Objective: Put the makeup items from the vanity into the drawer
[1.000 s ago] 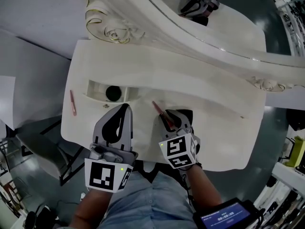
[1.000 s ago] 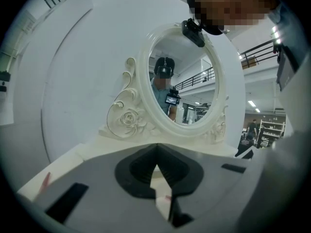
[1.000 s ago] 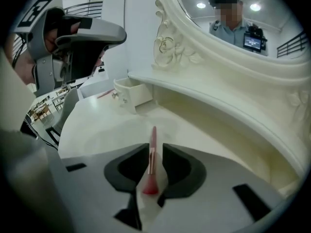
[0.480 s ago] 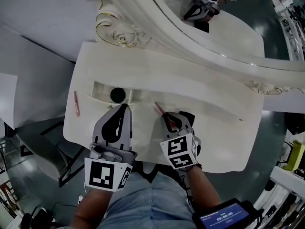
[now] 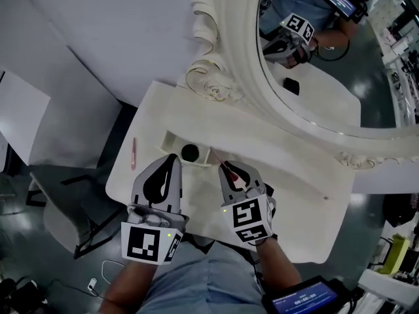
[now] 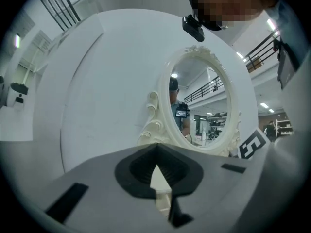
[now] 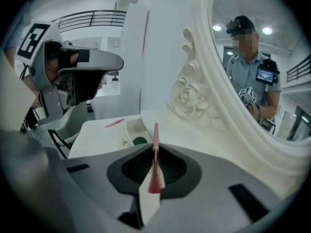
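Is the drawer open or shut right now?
Open: the drawer's inside shows from above, with a dark round item lying in it.

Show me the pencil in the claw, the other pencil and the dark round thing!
Held pencil [image 7: 155,154]: right gripper view, its middle.
Other pencil [image 5: 133,153]: head view, its middle.
Dark round thing [image 5: 190,152]: head view, its top.

On my feed the vanity top [image 5: 294,195] looks smooth and cream-painted, with a soft sheen. The carved mirror frame [image 5: 236,57] is glossier, and the mirror glass [image 5: 327,77] is bright and reflective. The left gripper [image 5: 171,157] and right gripper [image 5: 230,167] read as matt grey plastic with ribbed black pads [image 7: 129,171]. The pink makeup pencil [image 5: 219,160] looks smooth.
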Available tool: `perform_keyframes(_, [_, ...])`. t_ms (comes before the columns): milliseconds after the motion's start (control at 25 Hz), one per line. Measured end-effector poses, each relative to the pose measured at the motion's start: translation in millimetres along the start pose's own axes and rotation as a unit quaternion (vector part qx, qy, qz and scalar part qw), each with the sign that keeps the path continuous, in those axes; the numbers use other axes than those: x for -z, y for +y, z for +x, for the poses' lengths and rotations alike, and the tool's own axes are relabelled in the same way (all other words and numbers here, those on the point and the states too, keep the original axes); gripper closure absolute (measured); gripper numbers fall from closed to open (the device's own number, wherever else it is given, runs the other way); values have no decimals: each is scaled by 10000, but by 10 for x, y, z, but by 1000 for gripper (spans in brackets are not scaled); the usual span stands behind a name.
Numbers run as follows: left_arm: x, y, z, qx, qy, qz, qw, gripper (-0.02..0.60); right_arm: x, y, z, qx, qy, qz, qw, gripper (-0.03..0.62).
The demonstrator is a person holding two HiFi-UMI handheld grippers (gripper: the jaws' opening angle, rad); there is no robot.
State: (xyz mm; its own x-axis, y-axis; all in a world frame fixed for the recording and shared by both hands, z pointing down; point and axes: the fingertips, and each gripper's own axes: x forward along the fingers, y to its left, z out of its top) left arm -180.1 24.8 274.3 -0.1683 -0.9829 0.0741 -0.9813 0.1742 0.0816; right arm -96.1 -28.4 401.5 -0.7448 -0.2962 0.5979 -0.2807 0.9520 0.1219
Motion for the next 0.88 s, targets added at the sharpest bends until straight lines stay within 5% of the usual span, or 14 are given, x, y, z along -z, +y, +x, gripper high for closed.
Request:
perform_keyframes(320, [-105, 616, -206, -528, -149, -65, 9985, 583, -448, 417, 431, -441, -116, -666, 9967, 560])
perform_keyframes(880, [234, 1231, -99, -784, 212, -444, 9957, 583, -286, 549, 993, -654, 585, -868, 9924, 549])
